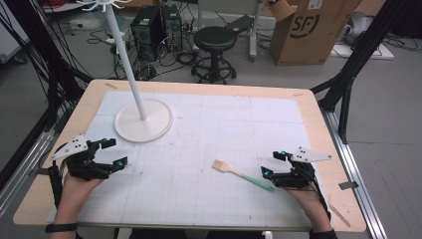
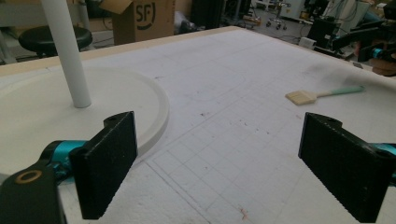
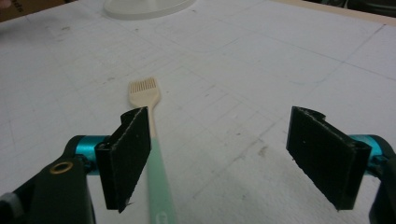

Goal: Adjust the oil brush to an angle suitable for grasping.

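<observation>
I see the brush [image 1: 242, 174] lying flat on the counter [image 1: 209, 134] at lower right of the high view: pale cream bristle head toward centre, slim mint-green handle running to the right hand-held gripper [image 1: 272, 164]. That gripper's jaws stand wide apart, one just beside the handle, nothing clamped. At lower left, my left hand-held gripper [image 1: 113, 152] is also spread, empty.

Your right hand-held gripper [image 3: 219, 161] stands wide open; the brush [image 3: 150, 135] lies on the counter [image 3: 243, 60], just beside one jaw.
</observation>
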A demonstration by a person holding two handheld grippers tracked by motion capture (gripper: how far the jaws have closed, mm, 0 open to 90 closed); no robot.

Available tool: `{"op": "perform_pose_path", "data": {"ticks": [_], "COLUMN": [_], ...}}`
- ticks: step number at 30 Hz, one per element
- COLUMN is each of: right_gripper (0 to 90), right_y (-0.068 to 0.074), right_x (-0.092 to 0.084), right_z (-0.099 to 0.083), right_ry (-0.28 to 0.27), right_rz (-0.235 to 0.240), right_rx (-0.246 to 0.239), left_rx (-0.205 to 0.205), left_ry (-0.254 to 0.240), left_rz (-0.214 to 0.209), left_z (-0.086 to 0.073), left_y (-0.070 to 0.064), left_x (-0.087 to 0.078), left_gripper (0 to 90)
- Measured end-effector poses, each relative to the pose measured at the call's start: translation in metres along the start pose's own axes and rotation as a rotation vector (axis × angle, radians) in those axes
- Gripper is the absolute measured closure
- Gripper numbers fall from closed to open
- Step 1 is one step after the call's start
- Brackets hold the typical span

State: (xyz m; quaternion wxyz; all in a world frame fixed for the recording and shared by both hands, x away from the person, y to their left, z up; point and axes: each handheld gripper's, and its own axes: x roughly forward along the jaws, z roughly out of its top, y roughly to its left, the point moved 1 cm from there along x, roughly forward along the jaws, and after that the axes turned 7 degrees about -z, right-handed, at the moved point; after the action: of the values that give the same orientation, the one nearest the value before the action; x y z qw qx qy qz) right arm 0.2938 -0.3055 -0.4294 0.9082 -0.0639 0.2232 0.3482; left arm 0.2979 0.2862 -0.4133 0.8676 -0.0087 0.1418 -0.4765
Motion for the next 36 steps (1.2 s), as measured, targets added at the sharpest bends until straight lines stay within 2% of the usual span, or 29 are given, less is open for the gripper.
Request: {"op": "perform_pose_path", "data": {"ticks": [11,20,28,36], "right_gripper": [33.7,42.3,51.3,59.8], "right_y": [0.017,0.028,0.034,0.039], "right_x": [0.025,0.039,0.045,0.049], "right_z": [0.004,0.003,0.000,-0.003], "right_ry": [0.064,0.127,0.178,0.223], "right_rz": [0.056,0.104,0.124,0.127], "right_rx": [-0.031,-0.076,-0.115,-0.176], "left_rx": [-0.003,-0.002,-0.001,-0.005], "left_ry": [-0.005,0.001,0.006,0.011], "left_rz": [-0.007,-0.010,-0.008,-0.007], "left_z": [0.001,0.000,0.000,-0.001], "left_y": [0.000,-0.001,-0.001,0.000], "left_x": [-0.002,-0.002,-0.003,-0.002], "left_gripper": [12.3,12.3,12.3,12.4]}}
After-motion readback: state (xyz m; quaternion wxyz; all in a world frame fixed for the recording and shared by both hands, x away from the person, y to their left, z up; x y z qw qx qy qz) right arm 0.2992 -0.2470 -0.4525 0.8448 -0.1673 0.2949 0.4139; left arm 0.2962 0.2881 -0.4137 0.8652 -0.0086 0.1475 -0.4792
